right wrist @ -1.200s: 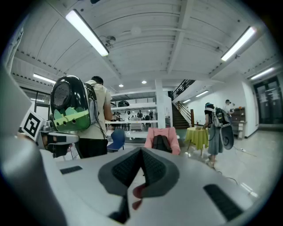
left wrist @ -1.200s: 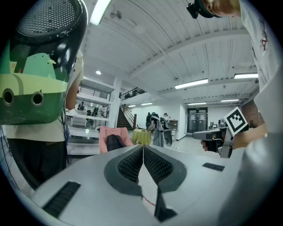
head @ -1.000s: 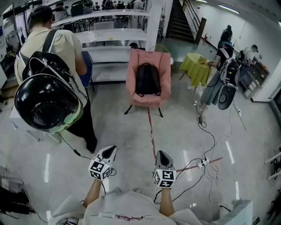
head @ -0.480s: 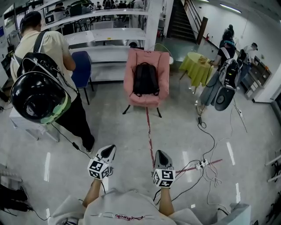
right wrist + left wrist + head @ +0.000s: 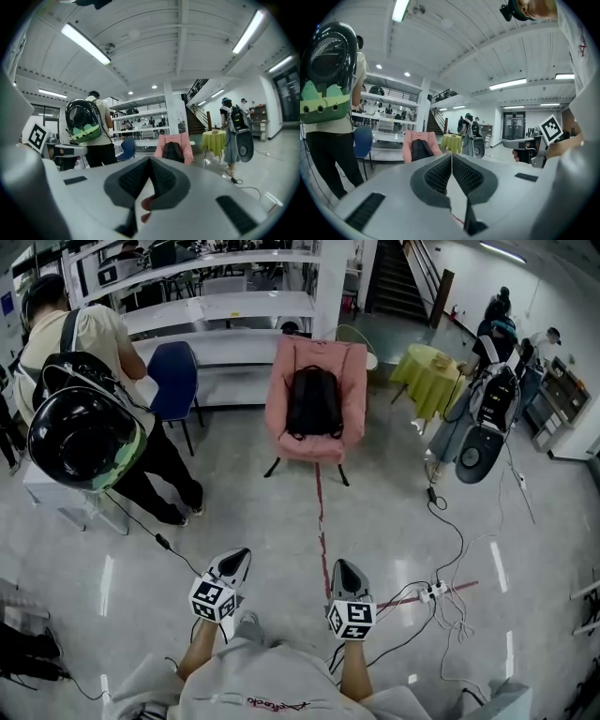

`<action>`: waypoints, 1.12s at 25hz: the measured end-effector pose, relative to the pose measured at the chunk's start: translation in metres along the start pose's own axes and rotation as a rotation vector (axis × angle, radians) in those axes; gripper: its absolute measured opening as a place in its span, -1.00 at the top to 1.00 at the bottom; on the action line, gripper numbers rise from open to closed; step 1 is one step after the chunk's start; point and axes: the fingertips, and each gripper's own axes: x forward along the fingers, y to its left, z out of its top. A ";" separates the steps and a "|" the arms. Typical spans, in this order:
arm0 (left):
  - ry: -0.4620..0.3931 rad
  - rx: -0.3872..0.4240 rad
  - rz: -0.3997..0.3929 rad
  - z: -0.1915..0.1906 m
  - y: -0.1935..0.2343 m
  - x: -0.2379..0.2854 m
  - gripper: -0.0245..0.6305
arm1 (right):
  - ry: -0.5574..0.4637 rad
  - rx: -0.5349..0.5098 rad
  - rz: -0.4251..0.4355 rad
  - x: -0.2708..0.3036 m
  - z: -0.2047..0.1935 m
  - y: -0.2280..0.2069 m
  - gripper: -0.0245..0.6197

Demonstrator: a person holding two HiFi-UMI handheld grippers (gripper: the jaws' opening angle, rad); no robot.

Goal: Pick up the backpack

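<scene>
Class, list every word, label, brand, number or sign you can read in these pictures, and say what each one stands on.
Nothing here can be read as text.
Red script on the white shirt at the bottom of the head view: too small and blurred to read.
Left marker cube and right marker cube: black-and-white square patterns only, no letters or digits.
</scene>
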 end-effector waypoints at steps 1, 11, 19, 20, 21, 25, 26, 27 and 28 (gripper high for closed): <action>0.001 0.003 0.000 0.002 0.001 0.004 0.88 | 0.002 0.001 0.001 0.003 0.000 -0.002 0.87; 0.016 -0.017 0.000 -0.004 0.022 0.040 0.88 | 0.034 -0.010 0.022 0.042 -0.003 -0.010 0.87; 0.010 -0.043 -0.035 -0.003 0.054 0.102 0.88 | 0.042 -0.035 0.001 0.103 0.006 -0.030 0.87; 0.008 -0.046 -0.039 -0.004 0.060 0.110 0.88 | 0.042 -0.038 -0.003 0.111 0.007 -0.031 0.87; 0.007 -0.047 -0.042 -0.004 0.067 0.117 0.88 | 0.042 -0.040 -0.008 0.120 0.008 -0.033 0.87; 0.007 -0.053 -0.058 0.003 0.094 0.156 0.88 | 0.051 -0.038 -0.030 0.161 0.015 -0.044 0.87; 0.008 -0.054 -0.060 0.006 0.103 0.165 0.88 | 0.051 -0.037 -0.033 0.174 0.019 -0.046 0.87; 0.008 -0.056 -0.061 0.010 0.113 0.175 0.88 | 0.050 -0.039 -0.034 0.187 0.024 -0.047 0.87; 0.007 -0.059 -0.062 0.014 0.123 0.185 0.88 | 0.050 -0.042 -0.034 0.202 0.029 -0.047 0.87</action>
